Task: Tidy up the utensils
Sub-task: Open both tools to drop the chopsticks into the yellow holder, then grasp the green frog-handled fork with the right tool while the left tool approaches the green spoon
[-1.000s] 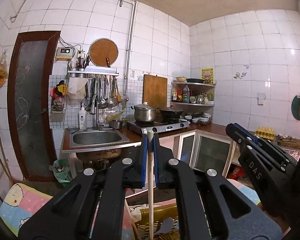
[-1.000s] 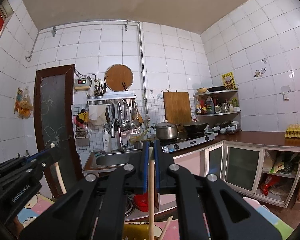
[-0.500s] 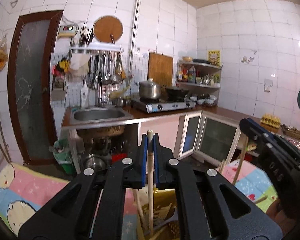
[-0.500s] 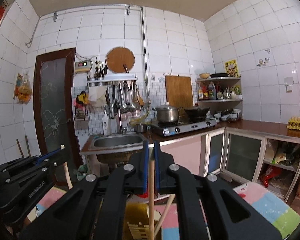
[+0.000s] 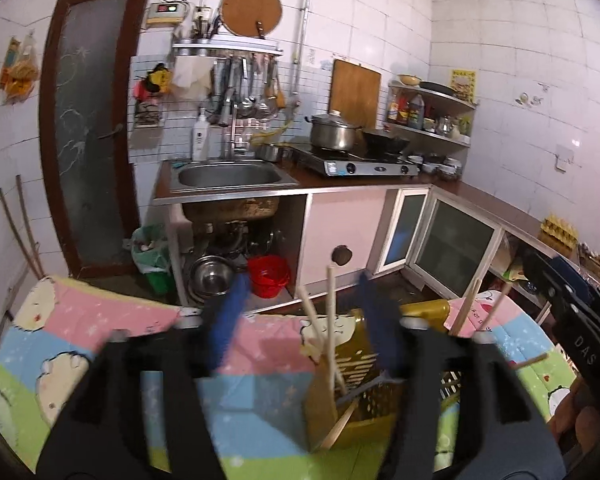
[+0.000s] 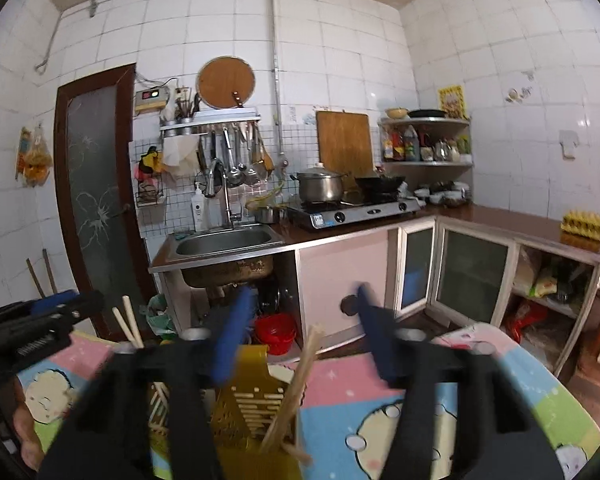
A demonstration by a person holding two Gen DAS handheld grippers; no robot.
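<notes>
Room was bright, light soft and even, no hard shadows. Small shine on white wall tiles. Both grippers' blue fingers were blurry. Fisheye bent walls; corners of both pictures were black.

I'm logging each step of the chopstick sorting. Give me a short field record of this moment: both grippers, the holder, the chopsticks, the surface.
left gripper: open, jaws have just been opening, chopstick released between them
right gripper: open, jaws have just been opening, nothing pinched
holder: slotted yellow plastic basket, on the mat
chopsticks: pale wooden sticks standing tilted inside the basket
surface: pastel cartoon-print mat
</notes>
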